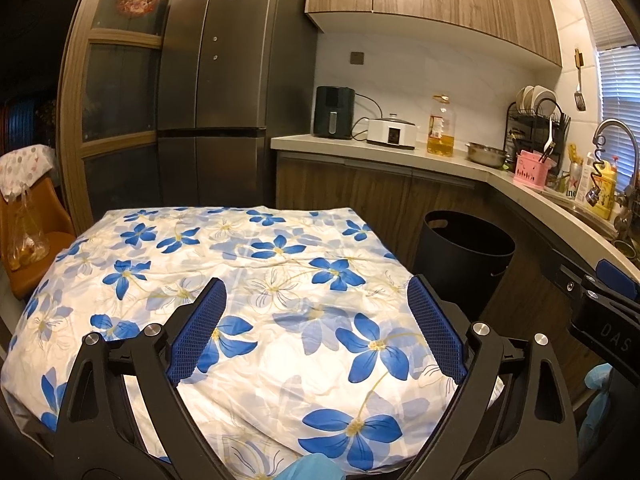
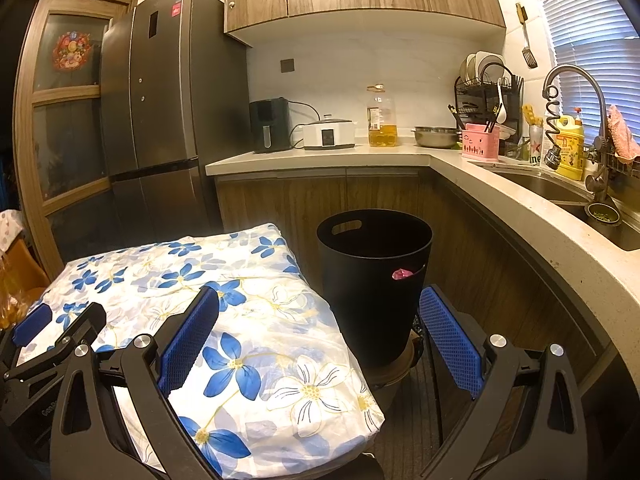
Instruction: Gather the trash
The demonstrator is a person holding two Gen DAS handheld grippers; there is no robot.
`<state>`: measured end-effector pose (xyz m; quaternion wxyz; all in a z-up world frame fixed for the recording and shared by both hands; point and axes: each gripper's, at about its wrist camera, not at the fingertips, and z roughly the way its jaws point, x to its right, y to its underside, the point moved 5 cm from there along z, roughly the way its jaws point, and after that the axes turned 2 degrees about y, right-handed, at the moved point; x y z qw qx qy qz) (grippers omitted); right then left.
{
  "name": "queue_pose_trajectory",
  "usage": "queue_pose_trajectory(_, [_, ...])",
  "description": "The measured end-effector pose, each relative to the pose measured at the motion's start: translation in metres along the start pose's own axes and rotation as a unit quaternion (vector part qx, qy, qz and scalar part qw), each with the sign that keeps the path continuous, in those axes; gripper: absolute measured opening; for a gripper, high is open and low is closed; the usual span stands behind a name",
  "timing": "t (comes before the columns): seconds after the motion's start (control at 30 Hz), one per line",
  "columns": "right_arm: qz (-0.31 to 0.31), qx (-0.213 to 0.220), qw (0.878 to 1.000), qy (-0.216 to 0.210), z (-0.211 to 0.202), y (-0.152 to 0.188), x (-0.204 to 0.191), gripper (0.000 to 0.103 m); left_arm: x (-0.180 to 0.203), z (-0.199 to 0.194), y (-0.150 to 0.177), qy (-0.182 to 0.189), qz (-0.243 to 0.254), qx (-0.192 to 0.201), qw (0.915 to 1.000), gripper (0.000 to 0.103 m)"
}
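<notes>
While both grippers hang over the table, nothing sits between either pair of blue pads. Left gripper [image 1: 316, 300]: jaws spread wide, above the white cloth with blue flowers [image 1: 256, 280] that covers the table. Right gripper [image 2: 320, 308]: jaws likewise spread, one finger over the cloth's corner, the other beside the round black plastic trash bin [image 2: 372, 280].

Bin stands on the floor just off the table's right edge, in front of the dark wooden lower cabinets [image 2: 320, 196]. Through its near handle slot, a small pink scrap [image 2: 401, 273] shows inside; cannot tell what it is.

Beyond: tall dark steel fridge [image 1: 224, 80], pale stone counter [image 2: 400, 156] with large oil bottle [image 2: 381, 120].
</notes>
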<state>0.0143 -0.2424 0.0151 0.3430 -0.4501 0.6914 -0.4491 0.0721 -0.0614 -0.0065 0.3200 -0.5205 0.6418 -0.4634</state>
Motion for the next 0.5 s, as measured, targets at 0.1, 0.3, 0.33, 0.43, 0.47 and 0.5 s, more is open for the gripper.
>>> queue_pose_trajectory(0.1, [0.001,0.001,1.000,0.000,-0.0003,0.0000,0.0001,0.097,0.0005,0.0008,0.0004,-0.001,0.000,-0.001,1.0000,0.090])
queue_pose_trajectory(0.3, [0.003,0.000,1.000,0.001,-0.0008,-0.0001,0.0015,0.097,0.0011,0.0002,0.0004,-0.004,0.003,0.002,1.0000,0.097])
queue_pose_trajectory(0.33, [0.004,0.000,1.000,0.001,-0.0009,-0.0001,0.0016,0.097,0.0011,-0.0004,0.0004,-0.005,0.006,0.003,1.0000,0.097])
queue_pose_trajectory(0.43, [0.006,0.000,1.000,0.001,-0.0010,-0.0005,0.0030,0.097,0.0015,-0.0010,0.0010,-0.012,0.011,0.006,0.9998,0.097])
queue_pose_trajectory(0.47, [0.006,0.000,1.000,0.001,-0.0009,-0.0005,0.0036,0.097,0.0012,-0.0017,0.0009,-0.011,0.009,0.007,0.9999,0.097])
queue_pose_trajectory(0.5, [0.007,0.000,1.000,0.002,-0.0008,-0.0005,0.0040,0.097,0.0007,-0.0021,0.0011,-0.007,0.006,0.006,0.9999,0.097])
